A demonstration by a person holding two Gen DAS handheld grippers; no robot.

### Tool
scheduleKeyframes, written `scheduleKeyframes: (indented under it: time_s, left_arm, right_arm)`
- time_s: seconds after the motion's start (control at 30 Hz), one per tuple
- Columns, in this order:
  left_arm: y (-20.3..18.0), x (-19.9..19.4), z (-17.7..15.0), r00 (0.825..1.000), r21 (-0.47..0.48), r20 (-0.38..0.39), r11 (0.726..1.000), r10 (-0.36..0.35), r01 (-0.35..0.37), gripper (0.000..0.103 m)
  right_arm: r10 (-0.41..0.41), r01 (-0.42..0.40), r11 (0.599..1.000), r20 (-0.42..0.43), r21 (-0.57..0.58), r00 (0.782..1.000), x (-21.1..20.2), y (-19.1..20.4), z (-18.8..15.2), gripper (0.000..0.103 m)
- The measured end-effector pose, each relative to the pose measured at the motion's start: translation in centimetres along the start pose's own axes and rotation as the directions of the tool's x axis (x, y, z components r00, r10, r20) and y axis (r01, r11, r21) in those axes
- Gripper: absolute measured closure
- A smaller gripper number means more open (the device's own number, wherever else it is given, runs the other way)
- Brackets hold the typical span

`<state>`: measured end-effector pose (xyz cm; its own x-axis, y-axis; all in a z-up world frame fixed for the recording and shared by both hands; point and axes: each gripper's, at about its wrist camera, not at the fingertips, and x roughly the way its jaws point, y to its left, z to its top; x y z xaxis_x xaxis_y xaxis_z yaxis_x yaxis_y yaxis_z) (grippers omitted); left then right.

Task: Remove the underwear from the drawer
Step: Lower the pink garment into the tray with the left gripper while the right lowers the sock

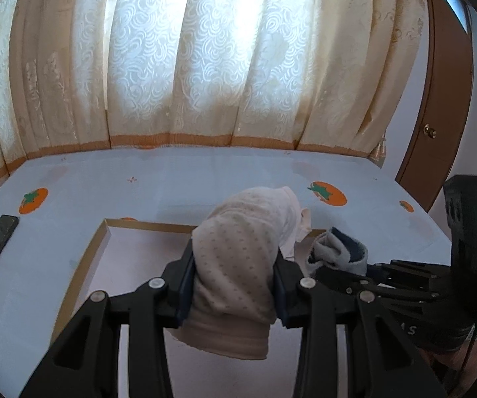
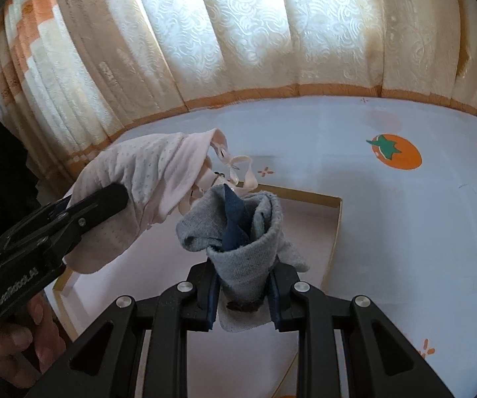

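Both garments were already lifted clear above the shallow drawer (image 1: 105, 232) on the persimmon-print sheet (image 2: 404, 215). The left gripper (image 1: 235, 285) was clamped on pink dotted underwear (image 1: 241, 248), the right gripper (image 2: 243, 295) on a grey-and-navy piece (image 2: 245, 242). To my eye, the carrying-away step was in hand; next came setting them down beside the drawer.

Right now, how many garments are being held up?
2. A pink dotted garment is clamped in the left claw; a grey and navy garment is clamped in the right claw. The drawer floor partly hidden.
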<state>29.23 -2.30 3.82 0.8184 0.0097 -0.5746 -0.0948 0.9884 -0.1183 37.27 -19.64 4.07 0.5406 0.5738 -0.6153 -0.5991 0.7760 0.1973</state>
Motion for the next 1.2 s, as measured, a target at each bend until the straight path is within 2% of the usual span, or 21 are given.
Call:
scheduleKeyframes:
  time_s: [0.23,0.5,0.73,0.8,0.87,0.9,0.93,1.07,1.2]
  left_arm:
    - [-0.2,1.3,-0.2,0.999,-0.017,-0.036,1.000,0.007,-0.007,0.065]
    - [-0.3,3.5,-0.8,0.994,-0.043,-0.110,0.999,-0.018,0.013,0.065]
    - [-1.0,4.5,-1.4,0.989,-0.017,-0.147,1.000,-0.023,0.021,0.063]
    - [-1.2,4.3,-1.5,0.989,-0.006,-0.144,1.000,-0.020,0.020,0.055]
    - [-1.3,4.1,-1.4,0.991,0.000,-0.130,1.000,-0.016,0.017,0.051]
    - [-1.4,3.9,-1.4,0.993,0.003,-0.120,1.000,-0.021,0.021,0.045]
    - [-1.4,3.7,-1.3,0.993,0.002,-0.116,1.000,-0.018,0.019,0.044]
    - [-1.7,3.0,-1.1,0.997,0.017,-0.082,1.000,-0.015,0.017,0.035]
    - [-1.9,2.0,-1.4,0.999,0.026,-0.045,0.999,-0.026,0.027,0.032]
  right_arm:
    - [-0.023,0.023,0.999,-0.014,0.023,1.000,1.5,-0.9,0.2,0.076]
    - [-0.049,0.050,0.998,-0.018,0.026,0.999,2.2,-1.5,0.0,0.076]
    - [-0.066,0.066,0.998,-0.015,0.022,0.998,2.7,-1.7,0.0,0.076]
    - [-0.066,0.066,0.997,-0.014,0.024,0.998,2.8,-1.7,0.0,0.076]
    - [-0.069,0.069,0.997,-0.005,0.026,0.998,2.7,-1.8,-0.1,0.072]
    - [-0.072,0.072,0.997,0.001,0.023,0.997,2.6,-1.7,-0.1,0.064]
    - [-0.077,0.077,0.997,0.005,0.019,0.997,2.5,-1.6,-0.2,0.047]
    - [-0.083,0.082,0.996,0.034,0.023,0.996,1.9,-1.8,-0.3,0.042]
    - [-0.086,0.084,0.996,0.064,0.029,0.994,1.1,-1.7,-0.6,0.036]
